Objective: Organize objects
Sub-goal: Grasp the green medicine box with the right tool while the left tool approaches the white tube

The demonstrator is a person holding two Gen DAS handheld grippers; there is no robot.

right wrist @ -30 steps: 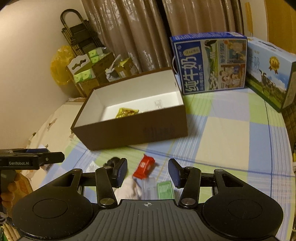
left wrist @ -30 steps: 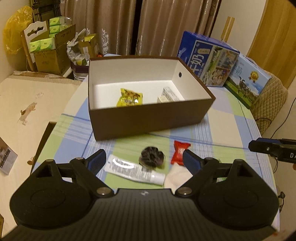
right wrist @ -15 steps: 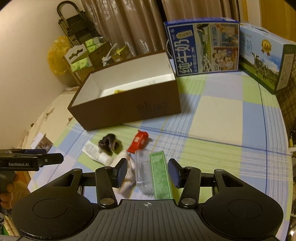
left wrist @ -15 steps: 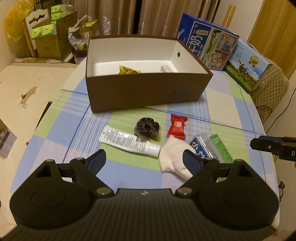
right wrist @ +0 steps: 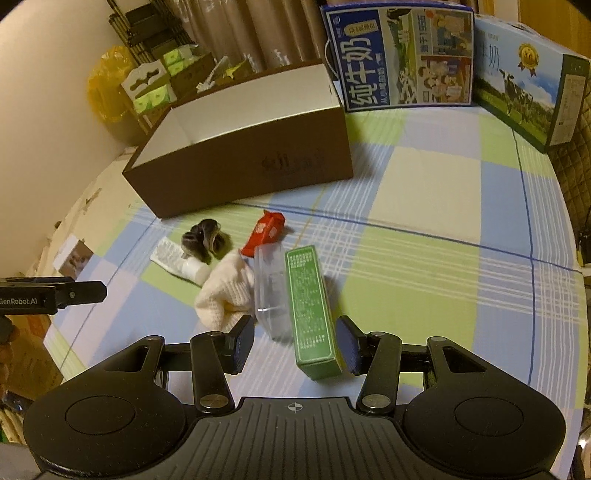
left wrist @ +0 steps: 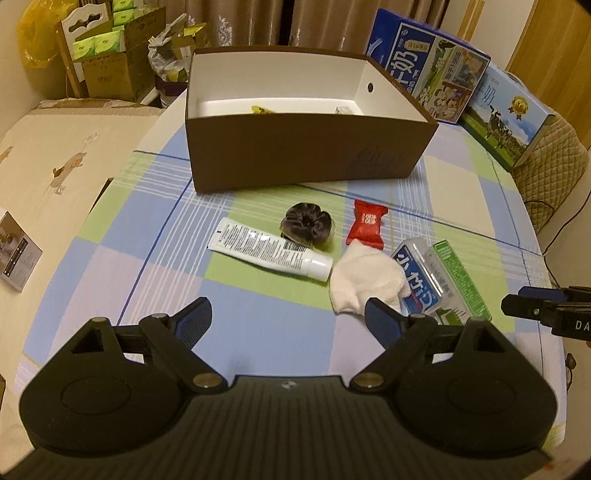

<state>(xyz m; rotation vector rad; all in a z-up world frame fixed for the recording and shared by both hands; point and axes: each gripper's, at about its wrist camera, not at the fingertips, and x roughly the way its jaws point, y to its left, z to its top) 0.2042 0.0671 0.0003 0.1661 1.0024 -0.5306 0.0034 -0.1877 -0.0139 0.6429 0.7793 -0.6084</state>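
Note:
A brown box (left wrist: pixel 295 155) (right wrist: pixel 240 166) with a white inside stands on the checked tablecloth; a yellow packet (left wrist: pixel 262 109) and a small white item (left wrist: pixel 343 109) peek over its rim. In front lie a white tube (left wrist: pixel 269 253), a dark scrunchie (left wrist: pixel 306 225) (right wrist: pixel 207 240), a red snack packet (left wrist: pixel 367 221) (right wrist: pixel 267 230), a white cloth (left wrist: pixel 365 280) (right wrist: pixel 225 295), a clear plastic case (right wrist: pixel 271 291) and a green box (right wrist: pixel 310 310). My left gripper (left wrist: pixel 288 314) is open, above bare cloth near the tube. My right gripper (right wrist: pixel 293 341) is open, its fingers either side of the green box's near end.
Two blue milk cartons (right wrist: pixel 399 59) (right wrist: pixel 528 85) stand behind the box at the right. Cardboard boxes (left wrist: pixel 118 55) and a yellow bag (left wrist: pixel 37 33) crowd the back left. A bed (left wrist: pixel 55 166) lies left of the table, a quilted chair back (left wrist: pixel 550 173) to the right.
Both grippers have pulled back from the box toward the near table edge, bringing the clear case and green box into view. The right gripper has come down around the green box.

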